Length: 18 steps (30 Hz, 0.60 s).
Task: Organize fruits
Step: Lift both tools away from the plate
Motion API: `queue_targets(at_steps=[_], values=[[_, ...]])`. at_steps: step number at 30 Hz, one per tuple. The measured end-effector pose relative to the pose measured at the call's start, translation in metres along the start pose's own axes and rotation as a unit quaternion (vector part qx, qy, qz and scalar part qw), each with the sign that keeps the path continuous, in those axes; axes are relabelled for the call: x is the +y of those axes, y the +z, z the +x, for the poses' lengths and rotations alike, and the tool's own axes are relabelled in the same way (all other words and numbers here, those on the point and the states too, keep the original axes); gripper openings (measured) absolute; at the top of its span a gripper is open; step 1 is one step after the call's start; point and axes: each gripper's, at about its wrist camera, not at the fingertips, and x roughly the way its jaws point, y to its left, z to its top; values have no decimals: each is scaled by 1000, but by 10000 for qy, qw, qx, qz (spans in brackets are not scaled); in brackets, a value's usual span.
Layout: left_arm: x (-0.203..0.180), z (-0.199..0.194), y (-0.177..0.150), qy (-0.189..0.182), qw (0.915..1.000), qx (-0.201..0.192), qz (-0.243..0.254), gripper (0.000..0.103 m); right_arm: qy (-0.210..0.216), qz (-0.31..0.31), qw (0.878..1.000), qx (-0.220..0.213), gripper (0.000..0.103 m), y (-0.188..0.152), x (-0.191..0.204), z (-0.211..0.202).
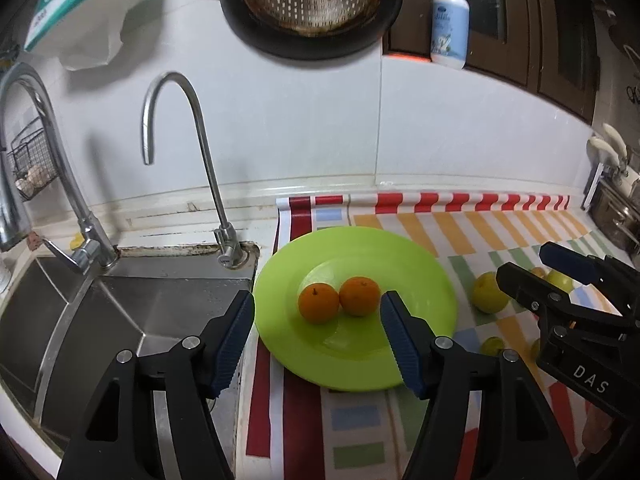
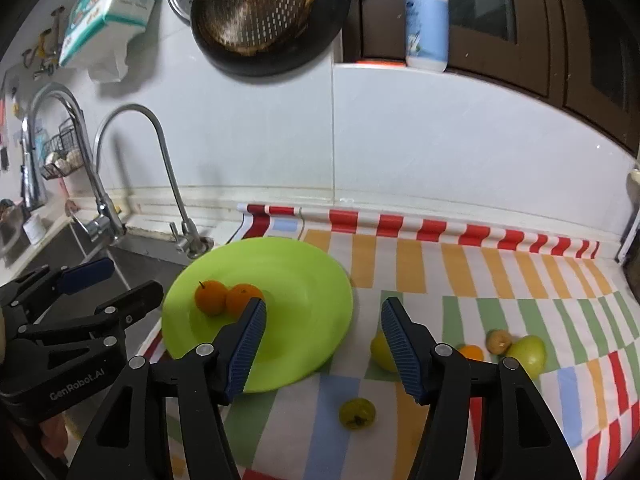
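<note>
A lime-green plate point(image 1: 360, 376) point(image 2: 312, 264) lies on a striped mat beside the sink. Two oranges point(image 1: 319, 303) point(image 1: 359, 296) sit side by side on it, seen again in the right wrist view point(image 2: 211, 297) point(image 2: 242, 298). My left gripper point(image 1: 317, 300) hangs open above and short of the oranges, gripping nothing. My right gripper point(image 2: 324, 308) is open over the plate's right rim, also gripping nothing. On the mat lie a yellow-green fruit point(image 2: 380, 350), half hidden by a finger, a small green fruit point(image 2: 357, 413), a small orange point(image 2: 471, 352), a brownish fruit point(image 2: 499, 341) and a green-yellow fruit point(image 2: 528, 354).
A steel sink point(image 1: 120, 320) with two curved faucets point(image 1: 180, 140) point(image 1: 48, 140) lies left of the plate. A perforated strainer in a dark pan point(image 1: 312, 0) hangs on the wall above. A soap bottle point(image 1: 450, 20) stands on the ledge. The striped mat point(image 2: 500, 280) runs right.
</note>
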Motion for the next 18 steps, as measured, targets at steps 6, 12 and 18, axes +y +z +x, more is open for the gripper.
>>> queue_targets(at_steps=[6, 12, 18], values=[[-14, -28, -5, 28, 9998, -176, 16, 73, 0, 18, 9998, -181, 61, -7, -6, -32], [-34, -49, -15, -50, 9996, -265, 80, 74, -95, 135, 9994, -310, 66, -17, -20, -59], [-55, -63, -23, -198, 9993, -297, 148, 74, -240, 187, 9989, -353, 66, -30, -37, -81]])
